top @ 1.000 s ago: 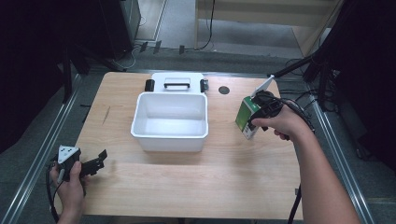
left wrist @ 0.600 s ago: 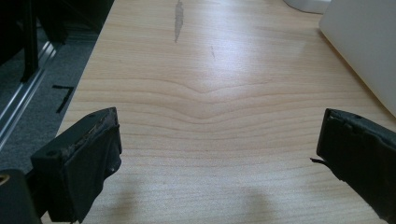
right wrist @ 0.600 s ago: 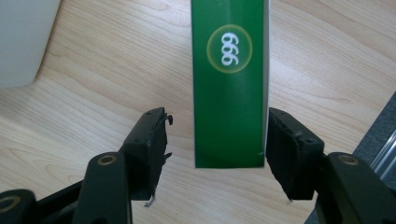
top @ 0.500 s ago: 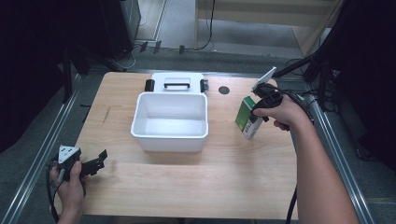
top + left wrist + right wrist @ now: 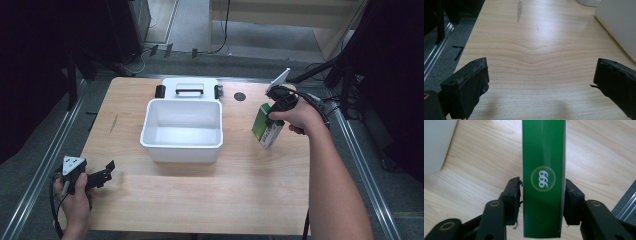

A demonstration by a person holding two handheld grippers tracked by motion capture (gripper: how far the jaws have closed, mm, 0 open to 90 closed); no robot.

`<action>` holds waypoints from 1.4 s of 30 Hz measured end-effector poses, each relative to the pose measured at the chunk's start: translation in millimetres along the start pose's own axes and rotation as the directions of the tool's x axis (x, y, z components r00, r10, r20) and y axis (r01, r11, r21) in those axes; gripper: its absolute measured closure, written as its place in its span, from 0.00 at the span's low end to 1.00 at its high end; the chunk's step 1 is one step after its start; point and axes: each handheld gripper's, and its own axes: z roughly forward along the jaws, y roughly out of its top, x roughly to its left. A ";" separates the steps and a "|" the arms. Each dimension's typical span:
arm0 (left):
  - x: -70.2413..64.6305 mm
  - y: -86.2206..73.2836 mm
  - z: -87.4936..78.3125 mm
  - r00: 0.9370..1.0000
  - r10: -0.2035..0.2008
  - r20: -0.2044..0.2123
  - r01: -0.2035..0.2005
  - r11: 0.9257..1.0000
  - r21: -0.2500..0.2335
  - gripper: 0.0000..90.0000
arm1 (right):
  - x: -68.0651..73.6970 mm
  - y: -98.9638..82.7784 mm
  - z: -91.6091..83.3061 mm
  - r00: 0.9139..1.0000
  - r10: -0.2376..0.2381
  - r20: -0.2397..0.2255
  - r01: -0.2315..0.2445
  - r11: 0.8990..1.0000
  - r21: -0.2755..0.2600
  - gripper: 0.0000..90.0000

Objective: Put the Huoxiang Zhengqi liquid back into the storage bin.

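Closing right tongs (image 5: 544,200) now clamp the upright green box (image 5: 543,170); left tongs (image 5: 541,85) gape empty.

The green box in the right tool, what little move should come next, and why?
Probably lift it slightly. In the right gripper view, the right tool has just been closing, and its pads now sit against both sides of the green box. In the high view the box still stands on the table, beside the empty white bin, likely where it goes.
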 end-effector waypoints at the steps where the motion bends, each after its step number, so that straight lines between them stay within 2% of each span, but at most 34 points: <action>1: 0.0 0.0 0.0 1.000 0.000 0.000 0.000 1.000 0.001 0.01 | 0.8 1.1 -0.1 1.000 -0.001 0.004 0.001 1.000 0.002 0.65; 14: 0.2 0.0 -0.3 1.000 -0.002 -0.004 0.002 1.000 -0.001 0.01 | 7.9 10.0 4.6 0.999 -0.013 0.032 0.013 1.000 0.008 0.71; 20: 0.1 -0.1 -0.4 1.000 -0.002 -0.005 0.002 1.000 -0.003 0.01 | 11.0 8.8 3.9 0.998 -0.052 0.046 0.052 0.999 0.012 0.72; 24: 0.5 -0.1 -0.4 1.000 -0.005 -0.002 0.005 1.000 -0.003 0.01 | 14.8 6.8 -1.8 0.993 -0.111 0.039 0.110 0.994 0.020 0.72; 25: 0.6 -0.1 -0.4 1.000 -0.006 -0.002 0.006 1.000 -0.002 0.01 | 14.8 6.8 -1.8 0.993 -0.111 0.039 0.110 0.994 0.020 0.72; 27: 0.4 -0.1 -0.4 1.000 -0.004 -0.003 0.004 1.000 -0.003 0.01 | 20.6 5.7 -8.7 0.981 -0.183 0.062 0.182 0.983 0.022 0.72; 29: 0.3 -0.2 -0.4 1.000 -0.006 -0.004 0.006 1.000 -0.007 0.01 | 26.2 4.7 -12.8 0.964 -0.253 0.080 0.252 0.967 0.022 0.72; 32: 0.3 -0.2 -0.4 1.000 -0.008 -0.004 0.008 1.000 -0.008 0.01 | 33.7 4.1 -18.7 0.944 -0.323 0.069 0.323 0.946 0.023 0.72; 34: 0.3 -0.2 -0.2 1.000 -0.006 -0.005 0.006 1.000 -0.008 0.01 | 36.8 3.8 -23.2 0.927 -0.371 0.053 0.371 0.929 0.007 0.72; 35: 0.3 -0.2 -0.2 1.000 -0.006 -0.005 0.006 1.000 -0.008 0.01 | 36.8 3.8 -23.2 0.927 -0.371 0.053 0.371 0.929 0.007 0.72; 36: 0.3 -0.2 -0.2 1.000 -0.007 -0.004 0.007 1.000 -0.009 0.01 | 38.7 3.4 -25.6 0.918 -0.394 0.045 0.394 0.919 -0.004 0.72; 37: 0.3 -0.2 -0.2 1.000 -0.007 -0.005 0.007 1.000 -0.009 0.01 | 42.8 2.1 -30.5 0.894 -0.446 0.036 0.447 0.894 -0.023 0.72; 38: 0.3 -0.2 -0.2 1.000 -0.007 -0.005 0.007 1.000 -0.009 0.01 | 44.3 1.7 -32.9 0.882 -0.470 0.034 0.471 0.882 -0.029 0.72; 39: 0.3 -0.2 -0.2 1.000 -0.007 -0.005 0.007 1.000 -0.009 0.01 | 44.3 1.7 -32.9 0.882 -0.470 0.034 0.471 0.882 -0.029 0.72; 40: 0.2 -0.2 -0.2 1.000 -0.006 -0.005 0.006 1.000 -0.010 0.01 | 47.9 0.7 -36.9 0.860 -0.509 0.029 0.510 0.859 -0.035 0.72; 42: 0.3 -0.1 -0.3 1.000 -0.004 -0.005 0.004 1.000 -0.008 0.01 | 51.2 -0.6 -40.6 0.836 -0.548 0.030 0.548 0.836 -0.030 0.72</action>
